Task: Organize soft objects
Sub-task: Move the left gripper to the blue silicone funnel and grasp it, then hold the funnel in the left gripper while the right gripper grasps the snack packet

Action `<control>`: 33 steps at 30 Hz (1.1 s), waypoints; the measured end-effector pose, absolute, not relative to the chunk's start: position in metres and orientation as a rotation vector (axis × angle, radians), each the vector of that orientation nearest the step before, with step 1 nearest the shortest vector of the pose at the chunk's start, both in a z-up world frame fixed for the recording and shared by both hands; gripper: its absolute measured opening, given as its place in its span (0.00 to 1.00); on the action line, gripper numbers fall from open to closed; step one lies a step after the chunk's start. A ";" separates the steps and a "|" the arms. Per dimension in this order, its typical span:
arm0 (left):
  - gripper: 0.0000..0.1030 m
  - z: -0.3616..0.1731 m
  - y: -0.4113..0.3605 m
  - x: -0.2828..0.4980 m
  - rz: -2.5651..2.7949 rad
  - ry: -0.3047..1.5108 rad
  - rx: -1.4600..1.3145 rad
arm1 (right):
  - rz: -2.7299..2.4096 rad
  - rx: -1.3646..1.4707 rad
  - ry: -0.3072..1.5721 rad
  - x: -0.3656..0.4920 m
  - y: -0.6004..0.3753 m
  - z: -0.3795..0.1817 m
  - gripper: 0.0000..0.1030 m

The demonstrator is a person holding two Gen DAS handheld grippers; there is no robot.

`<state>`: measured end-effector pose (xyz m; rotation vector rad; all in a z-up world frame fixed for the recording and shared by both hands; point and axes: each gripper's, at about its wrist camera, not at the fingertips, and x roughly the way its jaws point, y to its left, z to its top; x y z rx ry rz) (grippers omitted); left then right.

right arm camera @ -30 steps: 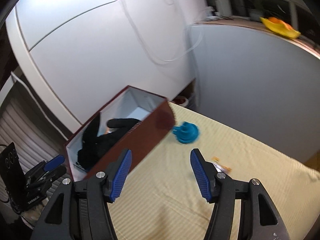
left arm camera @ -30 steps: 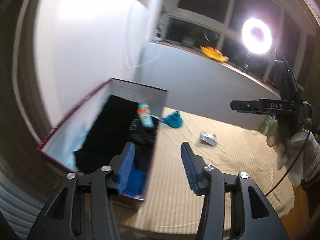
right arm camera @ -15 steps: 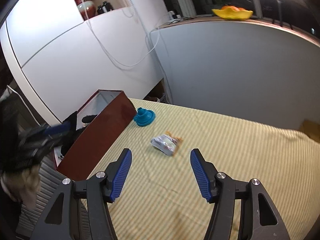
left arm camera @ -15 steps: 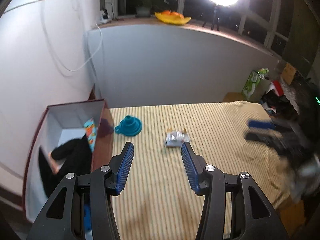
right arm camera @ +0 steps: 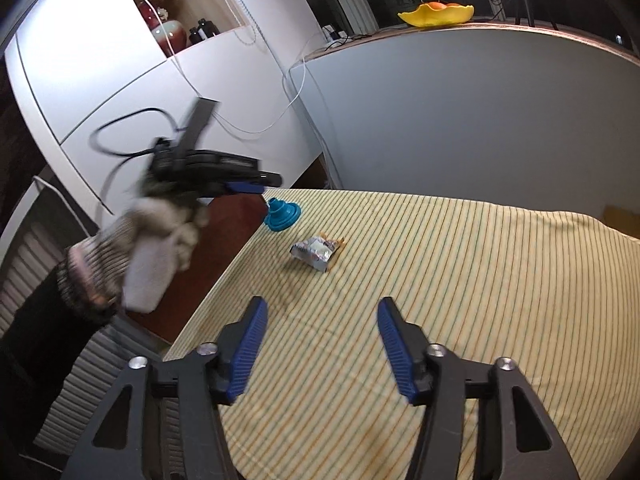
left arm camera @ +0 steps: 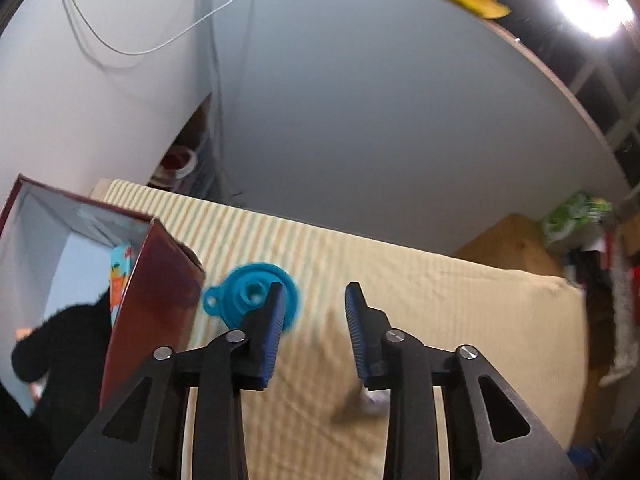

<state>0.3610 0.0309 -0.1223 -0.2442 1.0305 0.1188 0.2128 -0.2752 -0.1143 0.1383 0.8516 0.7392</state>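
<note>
Soft black fabric is lying inside the dark red box, bunched toward its near end, with a colourful printed packet standing against the box's inner wall beside it. The box is sitting at the left edge of the bed, which is wearing a yellow striped sheet.

Just beside the box's far corner, a teal collapsible funnel is resting wide side down on the sheet. Near it, a crinkled silver snack wrapper is lying flat, apart from both the funnel and the box.

You are holding your left gripper above the sheet with its blue fingers spread apart and nothing between them; the funnel is showing partly behind the left finger. Seen from the right wrist, that same gripper is hovering over the box's far corner, with your gloved left hand blurred behind it.

Your right gripper is hanging over the near part of the bed, its fingers wide apart and gripping nothing, well short of the wrapper.

A yellow bowl is sitting on the ledge behind the bed.
</note>
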 end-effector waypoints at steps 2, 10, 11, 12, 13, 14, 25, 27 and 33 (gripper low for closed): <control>0.20 -0.129 0.031 0.369 0.153 1.039 -0.214 | 0.752 0.147 0.856 0.211 -0.279 -0.118 0.46; 0.19 -0.141 0.029 0.391 0.255 1.052 -0.110 | 0.785 0.185 0.888 0.213 -0.286 -0.135 0.46; 0.19 -0.142 0.031 0.395 0.258 1.059 -0.107 | 0.788 0.188 0.889 0.213 -0.286 -0.136 0.46; 0.19 -0.144 0.032 0.396 0.263 1.066 -0.105 | 0.790 0.191 0.888 0.211 -0.286 -0.136 0.46; 0.19 -0.146 0.033 0.398 0.267 1.072 -0.101 | 0.794 0.194 0.887 0.211 -0.285 -0.136 0.46; 0.19 -0.149 0.034 0.399 0.273 1.081 -0.097 | 0.796 0.197 0.886 0.210 -0.285 -0.136 0.46; 0.19 -0.160 0.035 0.391 0.246 1.121 -0.099 | 0.807 0.238 0.889 0.209 -0.286 -0.132 0.46; 0.19 -0.155 0.032 0.382 0.235 1.116 -0.096 | 0.808 0.241 0.884 0.207 -0.285 -0.129 0.46; 0.19 -0.138 0.020 0.355 0.191 1.094 -0.082 | 0.821 0.233 0.865 0.198 -0.279 -0.121 0.46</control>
